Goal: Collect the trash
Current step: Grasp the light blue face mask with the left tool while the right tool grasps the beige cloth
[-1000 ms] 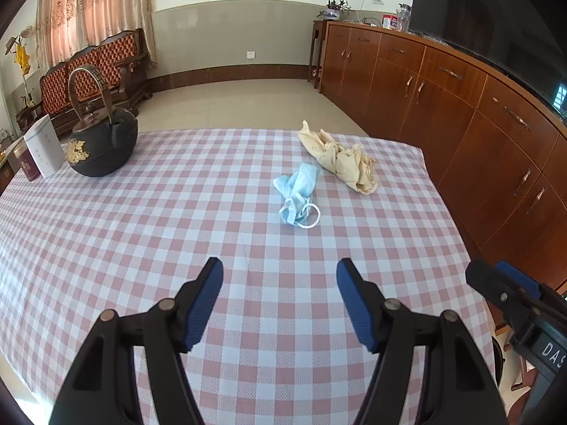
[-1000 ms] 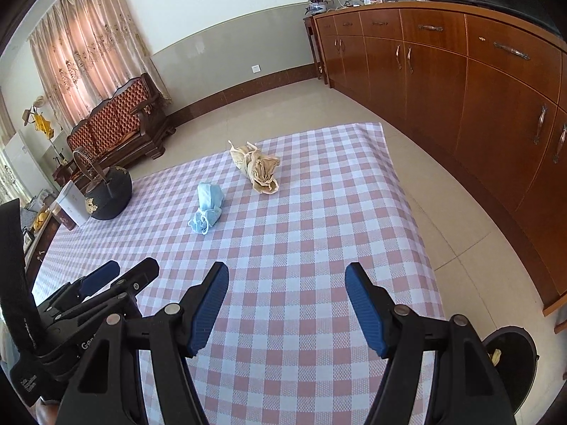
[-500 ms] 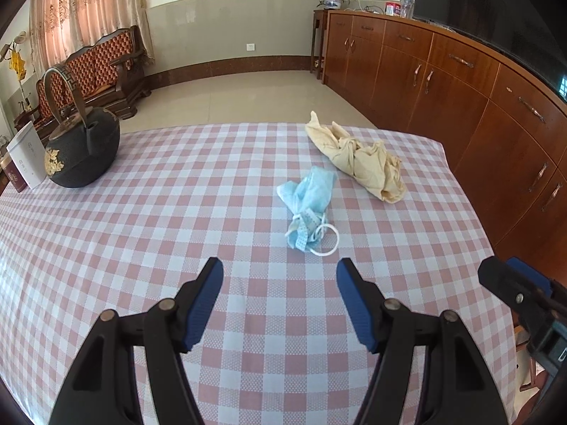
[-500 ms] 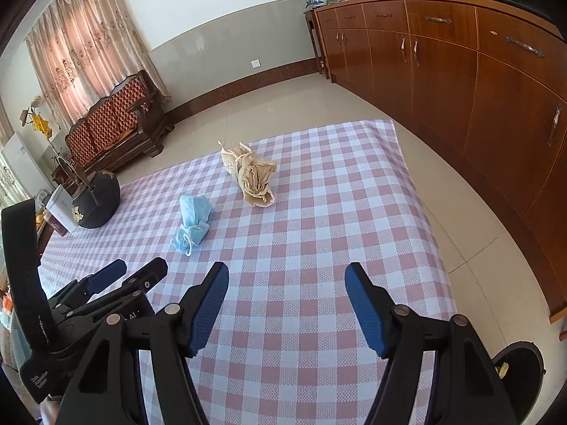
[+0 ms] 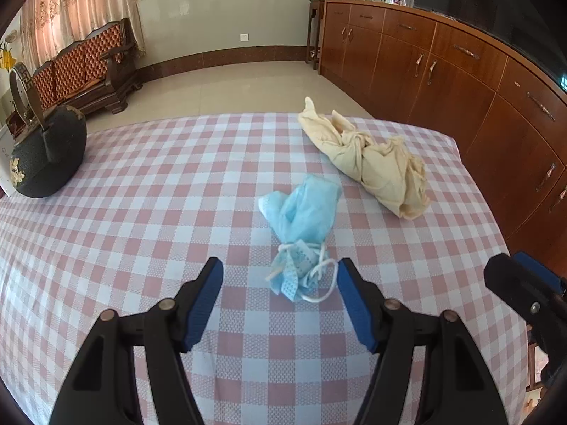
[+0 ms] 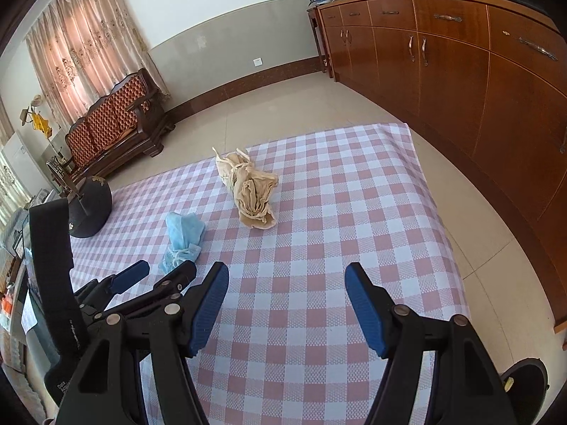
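A crumpled blue face mask (image 5: 301, 226) with white ear loops lies on the checked tablecloth; it also shows in the right wrist view (image 6: 182, 237). My left gripper (image 5: 280, 283) is open, its fingertips on either side of the mask's near end, not closed on it. A crumpled beige cloth or paper wad (image 5: 375, 166) lies beyond the mask to the right, also in the right wrist view (image 6: 250, 187). My right gripper (image 6: 287, 290) is open and empty over the cloth near the table's right front, beside the left gripper (image 6: 156, 276).
A black cast-iron kettle (image 5: 46, 148) stands at the table's far left. Wooden cabinets (image 6: 460, 71) run along the right wall past the table edge (image 6: 436, 212). A black bin (image 6: 524, 386) sits on the floor at lower right. A wooden sofa (image 5: 85, 74) stands beyond.
My left gripper has moved forward so the blue mask's near end now lies between its open fingertips. The right gripper has advanced slightly and stays open.
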